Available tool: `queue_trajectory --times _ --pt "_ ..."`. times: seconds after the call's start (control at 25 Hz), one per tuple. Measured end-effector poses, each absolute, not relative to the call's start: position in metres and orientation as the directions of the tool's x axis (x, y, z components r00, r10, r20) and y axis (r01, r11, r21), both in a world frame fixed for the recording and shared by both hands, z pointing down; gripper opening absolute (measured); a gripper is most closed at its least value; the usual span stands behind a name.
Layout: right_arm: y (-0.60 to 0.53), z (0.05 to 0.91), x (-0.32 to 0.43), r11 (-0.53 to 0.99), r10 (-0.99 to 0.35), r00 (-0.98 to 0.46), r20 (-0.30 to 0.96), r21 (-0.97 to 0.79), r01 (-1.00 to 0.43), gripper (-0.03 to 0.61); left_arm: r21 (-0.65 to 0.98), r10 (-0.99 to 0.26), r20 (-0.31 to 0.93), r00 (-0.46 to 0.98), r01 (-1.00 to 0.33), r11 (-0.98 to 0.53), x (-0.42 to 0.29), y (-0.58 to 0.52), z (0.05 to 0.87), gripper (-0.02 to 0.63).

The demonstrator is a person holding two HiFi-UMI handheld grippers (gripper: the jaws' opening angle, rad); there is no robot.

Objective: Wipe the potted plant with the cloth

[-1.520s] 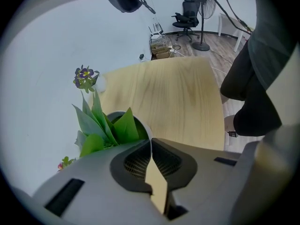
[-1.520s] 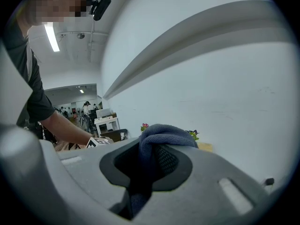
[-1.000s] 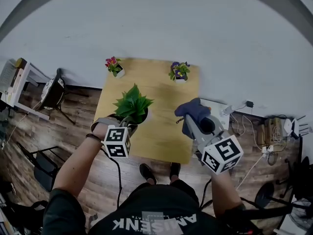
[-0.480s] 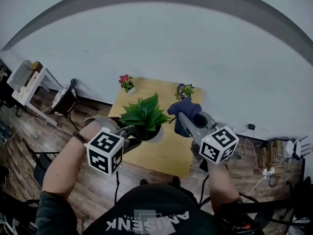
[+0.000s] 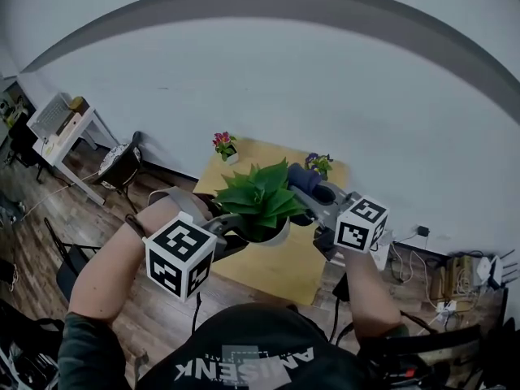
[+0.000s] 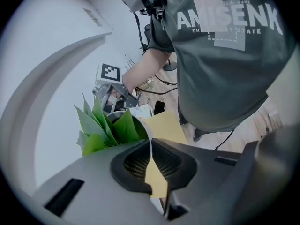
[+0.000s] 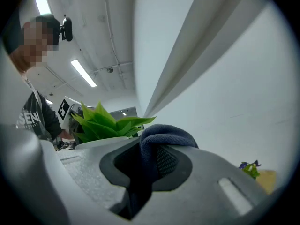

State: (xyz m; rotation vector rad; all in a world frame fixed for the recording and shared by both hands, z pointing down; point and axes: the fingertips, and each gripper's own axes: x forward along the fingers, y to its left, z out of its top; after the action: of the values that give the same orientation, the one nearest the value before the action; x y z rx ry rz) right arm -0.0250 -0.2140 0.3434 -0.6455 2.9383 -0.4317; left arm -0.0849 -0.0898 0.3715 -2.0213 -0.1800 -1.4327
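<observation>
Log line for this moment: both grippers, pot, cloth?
left gripper: shut on pot rim | right gripper: shut on cloth | cloth: beside leaves, contact unclear

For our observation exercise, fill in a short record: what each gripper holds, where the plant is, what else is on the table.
Left gripper: jaws shut on the potted plant's pot rim
Right gripper: jaws shut on the dark cloth
Plant: held up over the wooden table
Cloth: close beside the leaves
Also on table: two small flower pots
</observation>
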Motion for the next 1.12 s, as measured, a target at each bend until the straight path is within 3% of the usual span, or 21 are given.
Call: queue_trajectory --times 0.32,0.68,1.12 --pt "-0.208 0.33 -0.047 0.928 -0.211 -0.969 -0.13 -0.338 -0.156 0.051 -0.41 -0.235 0.891 0.387 0.468 -0.783 -0.079 -0.08 0.363 0.012" --pt "-0.205 0.339 -0.046 0.883 -0.08 -0.963 -0.257 -0.467 0.051 0.051 -0.375 -0.221 0.902 0.37 0.42 -0.826 -0.086 -0.092 0.376 0.012" --pt "-0.194 0.346 -0.033 0.879 -0.134 -0.955 -0.266 -0.478 0.01 0.051 -0.349 -0.19 0.91 0.369 0.432 -0.832 -0.09 -0.096 0.382 0.012"
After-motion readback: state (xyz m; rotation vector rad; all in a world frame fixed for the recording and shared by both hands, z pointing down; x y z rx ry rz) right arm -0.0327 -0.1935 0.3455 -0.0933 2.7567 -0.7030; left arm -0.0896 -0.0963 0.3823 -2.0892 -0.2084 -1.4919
